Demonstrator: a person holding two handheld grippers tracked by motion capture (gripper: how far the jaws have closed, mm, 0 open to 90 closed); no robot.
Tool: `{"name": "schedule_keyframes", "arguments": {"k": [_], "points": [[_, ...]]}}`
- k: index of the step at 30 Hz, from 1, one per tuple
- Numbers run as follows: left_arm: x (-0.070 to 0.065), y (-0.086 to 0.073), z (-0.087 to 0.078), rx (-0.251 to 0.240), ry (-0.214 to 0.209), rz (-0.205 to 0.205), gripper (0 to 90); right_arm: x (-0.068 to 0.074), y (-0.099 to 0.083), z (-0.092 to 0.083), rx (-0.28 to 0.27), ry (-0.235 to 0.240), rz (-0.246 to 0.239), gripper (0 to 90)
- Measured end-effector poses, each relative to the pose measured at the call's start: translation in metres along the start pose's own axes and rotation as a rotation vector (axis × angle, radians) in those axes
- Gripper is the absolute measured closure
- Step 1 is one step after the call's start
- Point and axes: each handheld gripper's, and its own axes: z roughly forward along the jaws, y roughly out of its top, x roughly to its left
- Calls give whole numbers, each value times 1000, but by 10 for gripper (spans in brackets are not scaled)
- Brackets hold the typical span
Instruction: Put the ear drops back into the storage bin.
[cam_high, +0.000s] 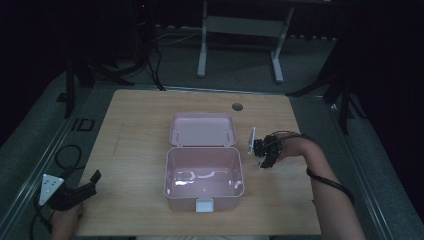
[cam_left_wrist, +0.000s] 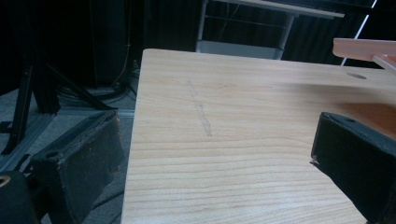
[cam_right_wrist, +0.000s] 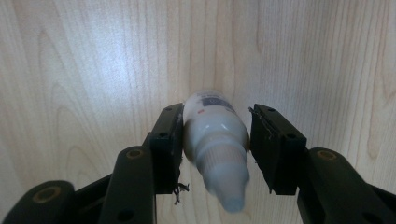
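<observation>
A small white bottle (cam_right_wrist: 212, 135) with a dark label and a ridged cap lies tilted between the jaws of my right gripper (cam_right_wrist: 215, 114), cap toward the camera, just above the wooden table. Both pads sit against its sides. In the high view this right gripper (cam_high: 265, 162) hangs just right of the open pink box (cam_high: 167, 170), pointing down. The box is empty, with its lid (cam_high: 202, 129) folded back flat behind it. My left gripper (cam_high: 93, 182) rests at the table's front left corner, jaws wide apart and nothing between them (cam_left_wrist: 217, 126).
The wooden table (cam_high: 140, 150) has a round cable hole (cam_high: 237, 106) near its far edge. A white latch (cam_high: 204, 205) sticks out of the box's front wall. The pink lid's edge (cam_left_wrist: 364, 46) shows in the left gripper view. A white desk frame (cam_high: 240, 30) stands behind.
</observation>
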Motion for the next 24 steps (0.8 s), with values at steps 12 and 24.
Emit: {"name": "schedule_keyframes", "arguments": {"k": [12,24], "points": [[0,0,0,2,3,-1,24,7,5,5,28,16,-56,596],[-1,0,1,3,5,0,24,32,10,-24,14,45,-88,596]]}}
